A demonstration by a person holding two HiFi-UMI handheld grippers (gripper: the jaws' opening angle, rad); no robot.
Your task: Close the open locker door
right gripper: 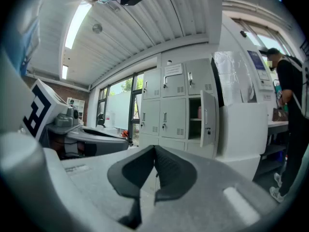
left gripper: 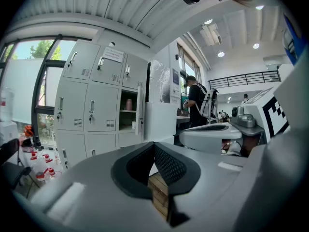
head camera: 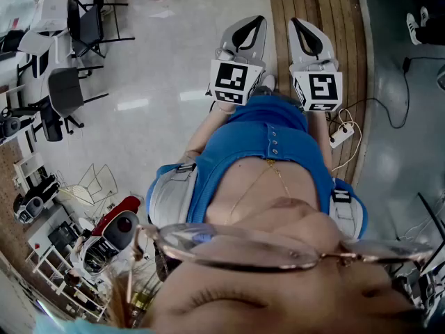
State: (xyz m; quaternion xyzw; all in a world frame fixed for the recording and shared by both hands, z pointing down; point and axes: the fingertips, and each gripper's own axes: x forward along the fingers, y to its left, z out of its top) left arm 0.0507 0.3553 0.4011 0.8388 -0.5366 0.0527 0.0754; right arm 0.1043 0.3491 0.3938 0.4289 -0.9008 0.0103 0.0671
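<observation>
A bank of grey lockers [left gripper: 91, 105] stands some way ahead; none of it shows in the head view. One middle door [left gripper: 140, 117] hangs open beside its compartment, where a pink item [left gripper: 129, 104] sits on a shelf. The right gripper view shows the same open door [right gripper: 208, 117] and the lockers [right gripper: 169, 112]. My left gripper [left gripper: 154, 145] is shut and empty, far short of the lockers. My right gripper [right gripper: 155, 150] is also shut with nothing in it. In the head view the left gripper [head camera: 256, 24] and the right gripper [head camera: 297, 25] are held side by side in front of the person's body.
A tall white cabinet [right gripper: 244, 129] stands right of the open door. A person in a black shirt [left gripper: 195, 100] stands beyond it. Black chairs [head camera: 83, 19] are off to the left. A wooden strip [head camera: 327, 5] and a power strip with cables [head camera: 341, 134] lie on the floor.
</observation>
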